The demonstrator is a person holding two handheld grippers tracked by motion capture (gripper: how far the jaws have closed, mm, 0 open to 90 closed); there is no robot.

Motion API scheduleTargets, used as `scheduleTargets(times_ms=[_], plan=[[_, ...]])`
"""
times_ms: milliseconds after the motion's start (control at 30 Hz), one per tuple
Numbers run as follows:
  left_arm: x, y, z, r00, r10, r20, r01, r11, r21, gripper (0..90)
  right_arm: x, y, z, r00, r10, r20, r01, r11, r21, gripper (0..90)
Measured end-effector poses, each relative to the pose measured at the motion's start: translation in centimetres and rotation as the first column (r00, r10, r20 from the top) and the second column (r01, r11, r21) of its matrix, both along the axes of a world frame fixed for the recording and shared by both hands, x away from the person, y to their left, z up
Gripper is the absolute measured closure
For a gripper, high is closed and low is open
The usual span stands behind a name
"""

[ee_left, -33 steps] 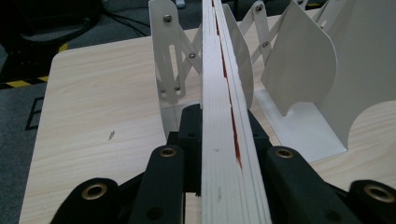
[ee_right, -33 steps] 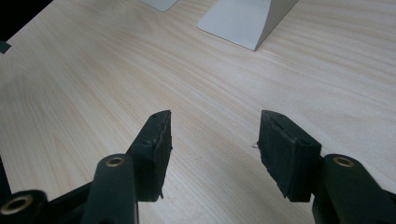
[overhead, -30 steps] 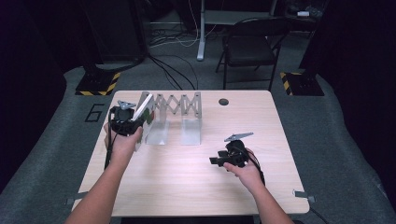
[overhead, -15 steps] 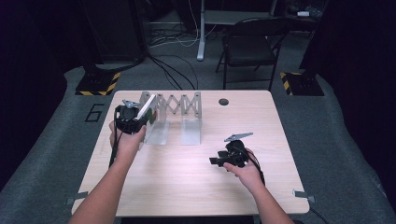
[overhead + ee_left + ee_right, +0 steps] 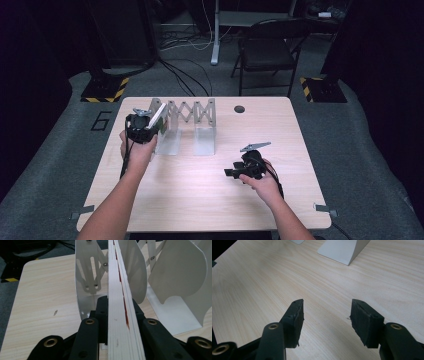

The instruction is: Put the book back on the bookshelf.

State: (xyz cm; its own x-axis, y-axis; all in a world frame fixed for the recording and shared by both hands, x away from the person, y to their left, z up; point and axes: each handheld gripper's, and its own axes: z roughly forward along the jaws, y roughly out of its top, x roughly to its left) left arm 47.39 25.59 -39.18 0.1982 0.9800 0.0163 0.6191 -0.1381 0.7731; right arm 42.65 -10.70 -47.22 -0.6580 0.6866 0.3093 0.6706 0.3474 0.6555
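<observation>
A thin white book (image 5: 157, 115) with a red streak along its edge (image 5: 120, 302) stands on edge in my left gripper (image 5: 150, 127), whose jaws are shut on its two sides (image 5: 119, 315). The book sits at the left end of a white accordion book rack (image 5: 192, 112), between two of its upright divider plates (image 5: 86, 277). My right gripper (image 5: 231, 173) hovers low over the bare table at the right, open, with nothing between its pads (image 5: 327, 315).
The wooden table (image 5: 200, 200) has a round black grommet (image 5: 239, 108) near its far edge. The rack's flat feet (image 5: 342, 250) lie ahead of my right gripper. A folding chair (image 5: 265, 50) and cables are on the floor beyond.
My left gripper has sunk a little with the book at the rack's left end. The right gripper has stayed put.
</observation>
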Motion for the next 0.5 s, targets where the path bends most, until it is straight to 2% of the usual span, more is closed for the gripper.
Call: scheduleTargets(times_ms=[167,500], plan=[[0.23,-0.11,-0.54,0.9999,-0.001,-0.014,0.002,1.0,0.007,75.7,0.03,0.02,-0.07,1.0,0.004,0.001,-0.004,1.0,-0.003,44.1],[0.65,-0.49,-1.14,0.9999,0.008,-0.014,-0.008,0.9999,0.013,75.7,0.06,-0.12,-0.08,1.0,0.003,0.001,-0.003,1.0,0.003,44.0]])
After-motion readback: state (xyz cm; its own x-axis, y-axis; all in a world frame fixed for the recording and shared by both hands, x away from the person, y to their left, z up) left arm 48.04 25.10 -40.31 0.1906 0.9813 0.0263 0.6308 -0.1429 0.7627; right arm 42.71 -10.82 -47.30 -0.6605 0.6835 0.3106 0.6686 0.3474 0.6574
